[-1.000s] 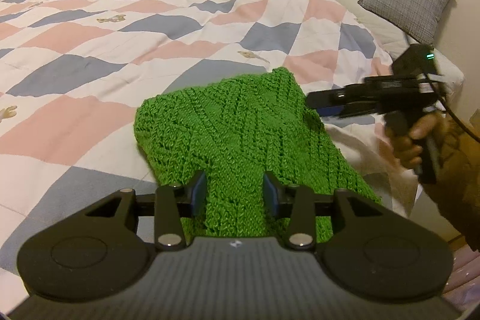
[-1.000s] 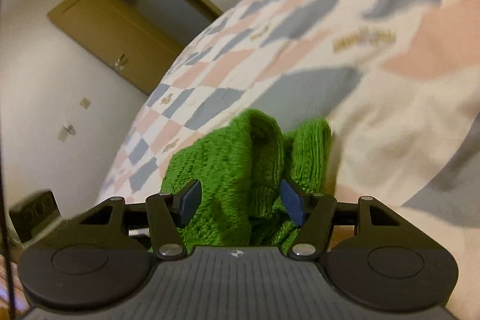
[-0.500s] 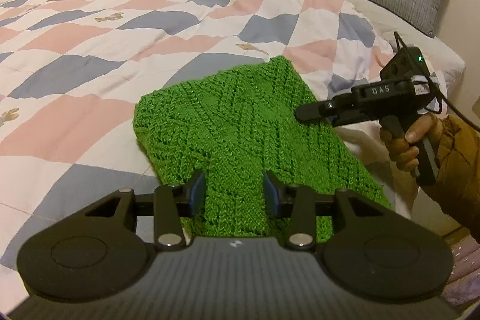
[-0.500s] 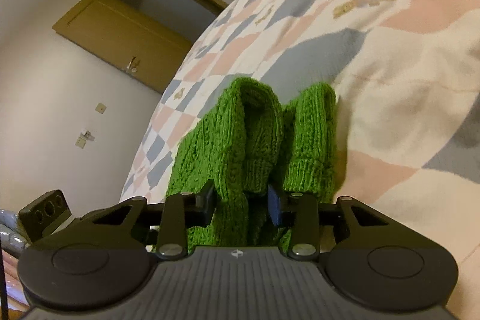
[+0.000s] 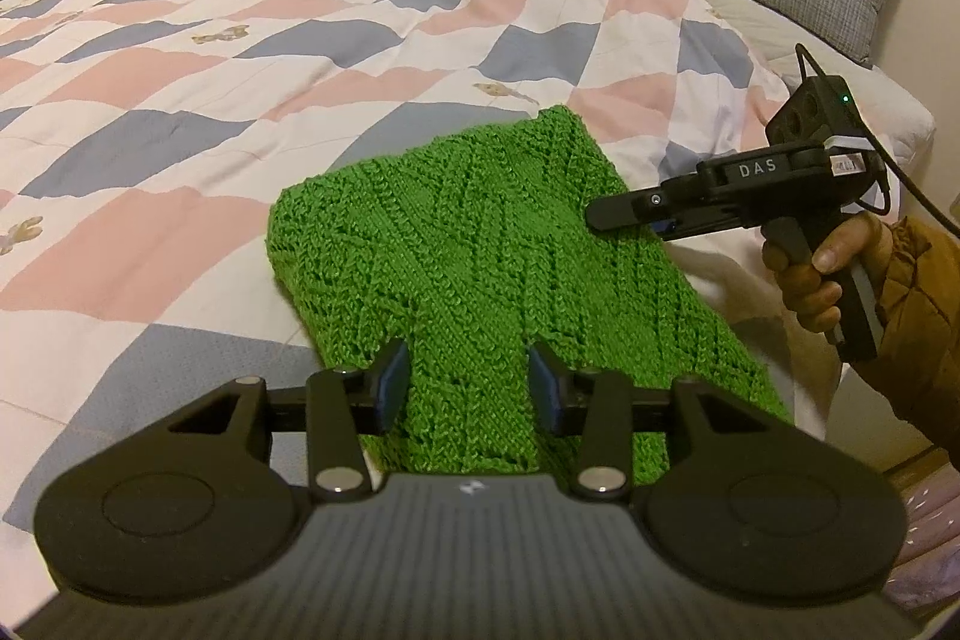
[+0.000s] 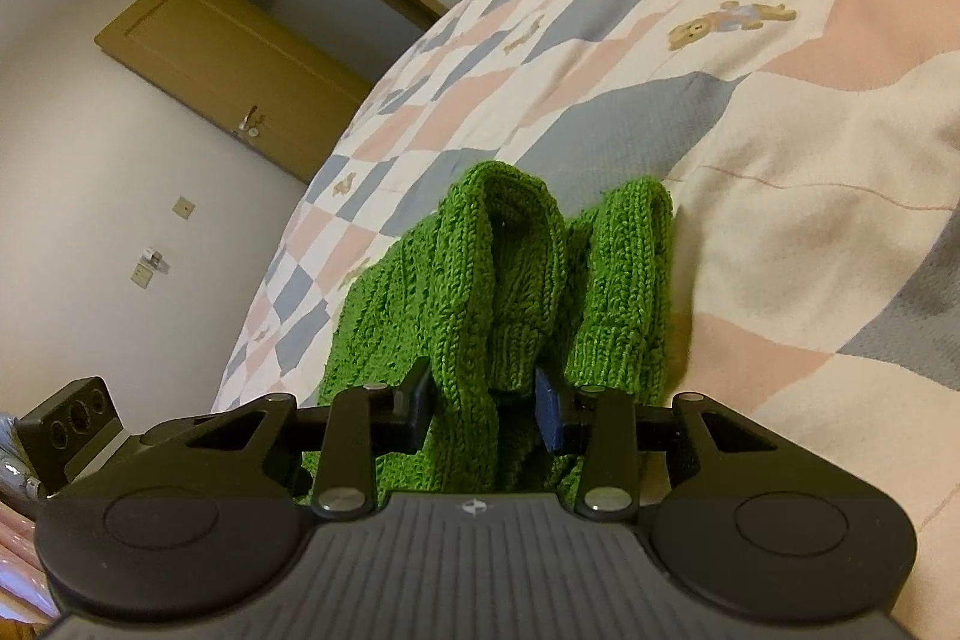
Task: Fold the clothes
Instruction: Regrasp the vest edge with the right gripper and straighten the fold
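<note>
L wrist view: left gripper (image 5: 469, 385) fingers wide apart, nothing pinched; green knit sweater (image 5: 480, 256) lies folded on the quilt (image 5: 180, 58), spreading ahead of and under the fingertips. Right gripper (image 5: 600, 220) comes in from the R, held by a hand (image 5: 810, 280)

R wrist view: right gripper (image 6: 483, 409) fingers narrowed, clamping a bunched fold of sweater (image 6: 498, 280) between the pads; ribbed cuffs stick up just beyond
</note>
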